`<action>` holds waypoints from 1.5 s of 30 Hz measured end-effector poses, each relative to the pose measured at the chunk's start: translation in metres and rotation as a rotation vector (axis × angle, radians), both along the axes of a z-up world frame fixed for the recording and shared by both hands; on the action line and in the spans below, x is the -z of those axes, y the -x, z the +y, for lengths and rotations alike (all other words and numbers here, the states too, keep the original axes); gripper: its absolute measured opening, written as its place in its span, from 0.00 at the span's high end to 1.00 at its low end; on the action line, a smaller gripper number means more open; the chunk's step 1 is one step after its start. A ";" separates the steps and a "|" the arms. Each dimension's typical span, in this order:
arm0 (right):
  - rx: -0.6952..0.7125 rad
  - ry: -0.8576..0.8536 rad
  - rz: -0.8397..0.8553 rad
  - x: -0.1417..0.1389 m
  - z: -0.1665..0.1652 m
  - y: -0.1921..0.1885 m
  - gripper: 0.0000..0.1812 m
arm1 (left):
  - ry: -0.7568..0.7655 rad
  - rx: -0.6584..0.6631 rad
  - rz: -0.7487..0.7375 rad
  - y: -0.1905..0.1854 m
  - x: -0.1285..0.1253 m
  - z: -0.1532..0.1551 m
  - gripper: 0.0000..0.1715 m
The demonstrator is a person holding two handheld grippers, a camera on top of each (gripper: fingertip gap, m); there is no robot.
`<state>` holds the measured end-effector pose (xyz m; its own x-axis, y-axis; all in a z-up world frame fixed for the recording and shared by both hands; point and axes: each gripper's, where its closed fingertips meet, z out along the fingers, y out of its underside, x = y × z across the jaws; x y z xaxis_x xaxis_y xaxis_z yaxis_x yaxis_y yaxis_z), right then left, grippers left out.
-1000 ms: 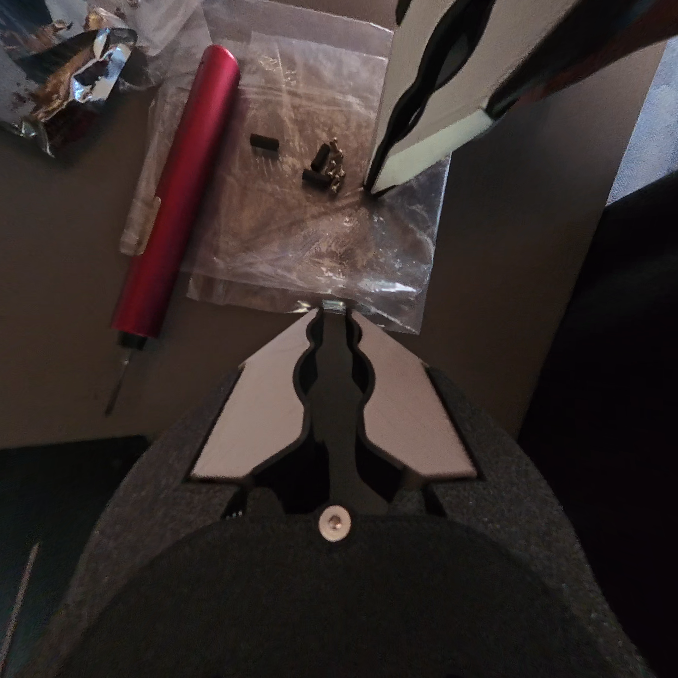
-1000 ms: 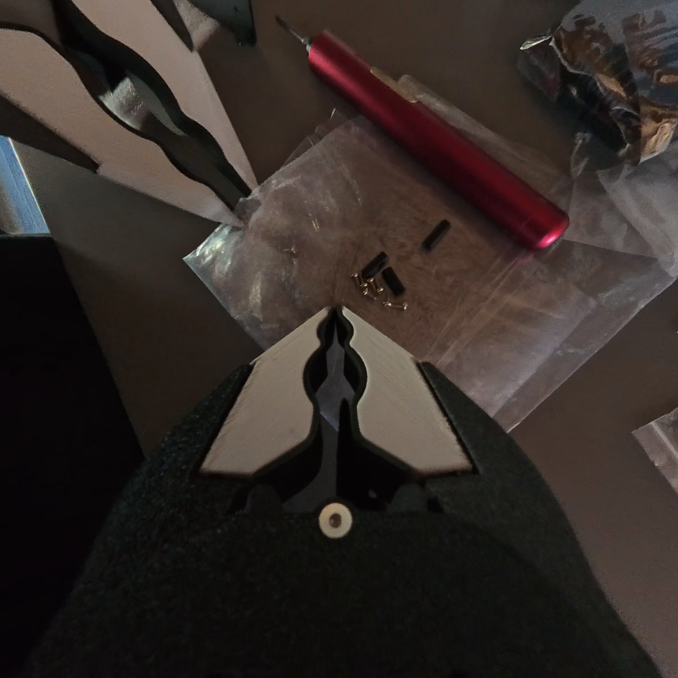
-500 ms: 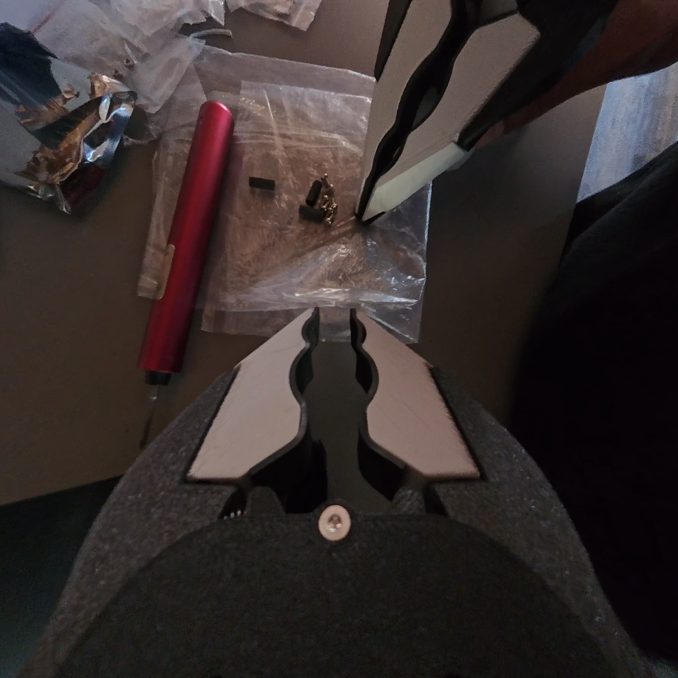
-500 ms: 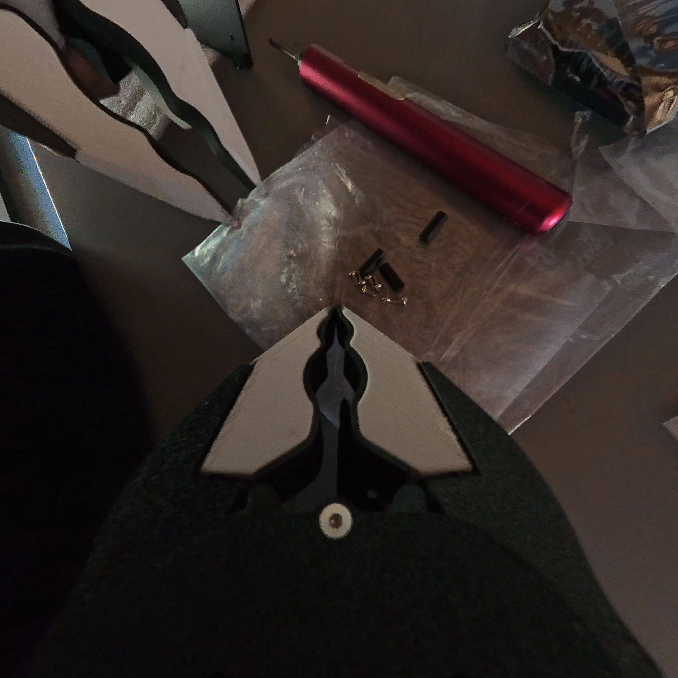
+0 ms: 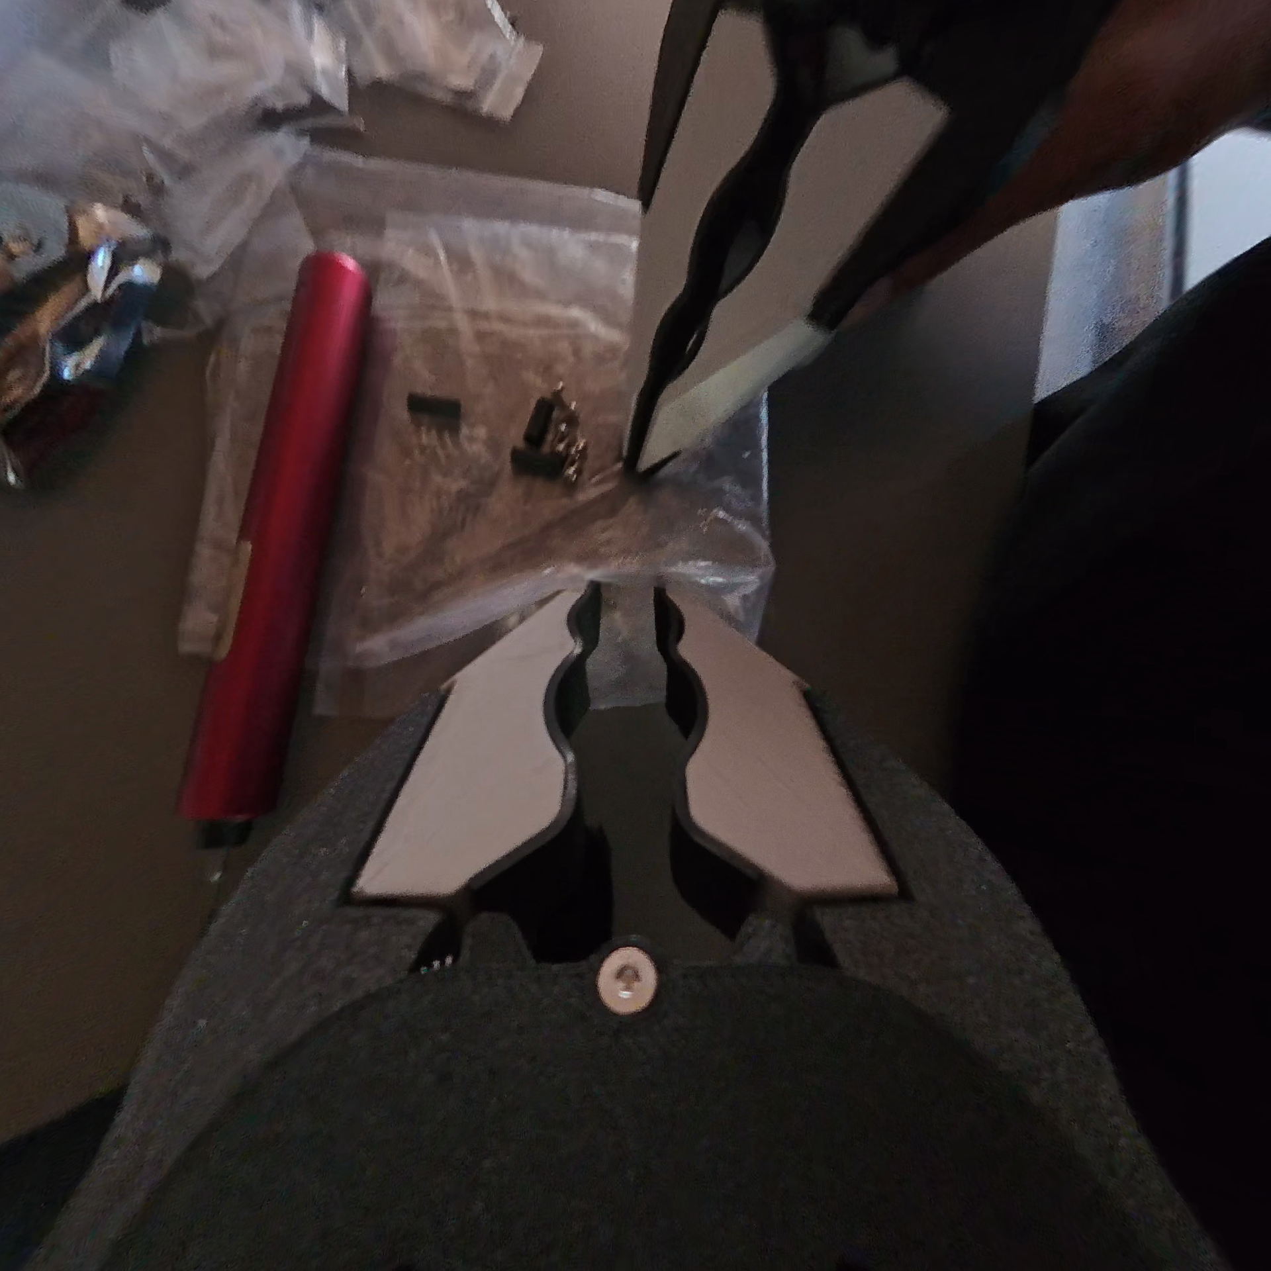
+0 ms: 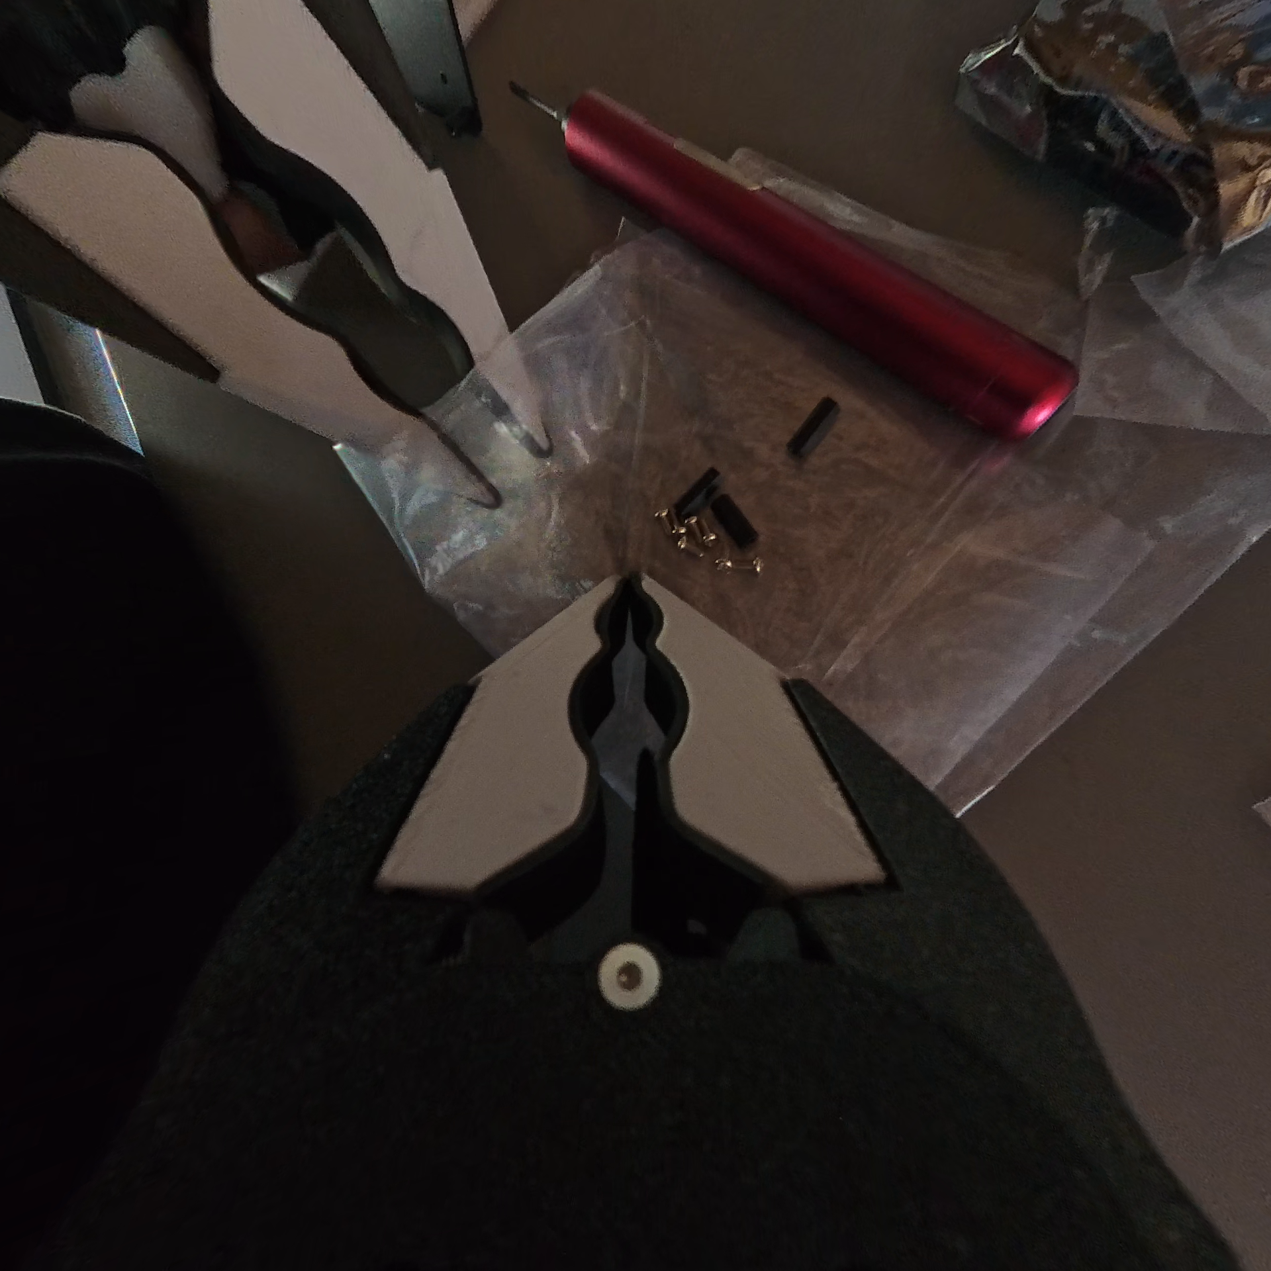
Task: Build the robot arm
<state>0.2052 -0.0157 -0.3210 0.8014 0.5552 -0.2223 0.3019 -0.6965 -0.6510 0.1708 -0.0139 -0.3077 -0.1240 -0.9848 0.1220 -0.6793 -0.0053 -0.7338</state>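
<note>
A clear plastic bag (image 5: 495,330) lies on the brown table with small brass screws and black spacers (image 5: 550,440) inside it. My left gripper (image 5: 626,598) is open, its fingertips on either side of the bag's near edge. My right gripper (image 6: 627,583) is shut on the bag (image 6: 860,619) and pinches the film just short of the small parts (image 6: 708,529). The right gripper also shows in the left wrist view (image 5: 636,471), tip down on the bag. The left gripper shows in the right wrist view (image 6: 512,474), open over the bag's corner.
A red screwdriver (image 5: 275,536) lies along the bag's left side; it also shows in the right wrist view (image 6: 811,261). A crumpled foil bag (image 5: 69,330) and more clear bags (image 5: 241,69) lie beyond. A dark mass (image 5: 1135,688) fills the right side. My hands' fingertips stand some 5 cm from each other.
The left gripper's fingers have opened from a pinch on the bag's corner and now straddle the edge. The right gripper has stayed shut on the bag.
</note>
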 end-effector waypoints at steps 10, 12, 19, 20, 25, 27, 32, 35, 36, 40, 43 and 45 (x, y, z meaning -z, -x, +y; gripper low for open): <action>0.004 -0.005 0.009 0.000 0.000 0.000 1.00 | -0.078 0.003 0.067 -0.002 0.012 0.008 0.95; 0.002 -0.007 0.009 0.000 0.000 0.000 1.00 | -0.085 0.003 0.064 -0.003 0.012 0.007 0.96; -0.002 -0.007 0.023 0.000 0.000 -0.001 1.00 | -0.146 -0.010 0.046 -0.004 0.011 0.006 0.99; -0.003 -0.006 0.022 0.000 0.000 -0.001 1.00 | -0.159 -0.016 0.036 -0.003 0.008 0.007 0.99; -0.004 -0.008 0.015 0.000 0.001 -0.001 1.00 | -0.208 -0.059 -0.004 0.005 -0.004 0.015 1.00; -0.001 -0.005 0.016 0.000 0.001 -0.001 1.00 | -0.208 -0.101 -0.025 0.015 -0.009 0.023 1.00; -0.003 -0.006 -0.001 0.000 0.001 -0.001 1.00 | -0.276 -0.185 -0.052 0.055 -0.025 0.042 1.00; 0.000 -0.036 -0.052 -0.006 0.005 -0.002 0.95 | -0.348 -0.226 -0.031 0.090 -0.029 0.051 1.00; 0.010 -0.060 -0.032 -0.017 0.009 0.003 0.94 | -0.372 -0.232 -0.016 0.103 -0.028 0.053 1.00; -0.004 -0.168 0.101 -0.064 0.027 0.066 0.93 | -0.450 -0.224 0.124 0.163 -0.008 0.062 1.00; -0.063 -0.129 0.138 -0.058 0.037 0.129 0.92 | -0.342 -0.239 0.081 0.190 -0.010 0.056 1.00; -0.036 -0.107 0.066 -0.039 0.048 0.147 0.93 | -0.298 -0.238 0.062 0.205 -0.012 0.054 1.00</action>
